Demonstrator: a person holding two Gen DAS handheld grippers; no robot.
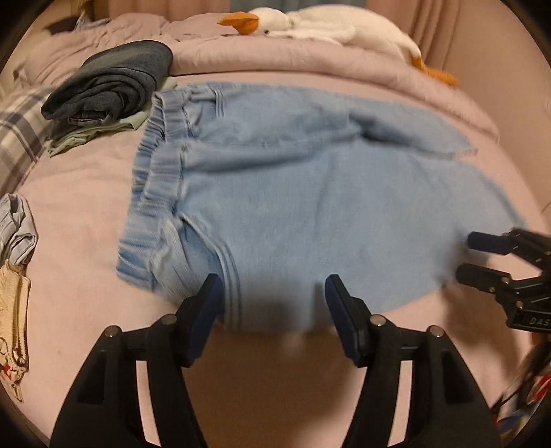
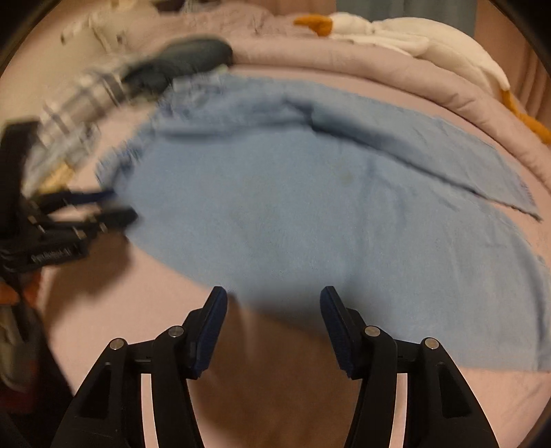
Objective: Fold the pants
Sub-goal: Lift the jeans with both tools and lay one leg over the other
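Light-blue denim pants (image 1: 310, 193) lie flat on pink bedsheet (image 1: 75, 206), legs stacked; left gripper (image 1: 272, 299) and right gripper (image 2: 273, 310) both spread empty at near edge, apparently poised to pinch.

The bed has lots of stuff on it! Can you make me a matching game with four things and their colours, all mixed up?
Things:
1. pants
2. plush goose
3. folded jeans
4. bedsheet

Colours:
A. dark grey-blue
B. pink
C. light blue
D. white with an orange beak

Right pairs: 1-C, 2-D, 3-A, 4-B
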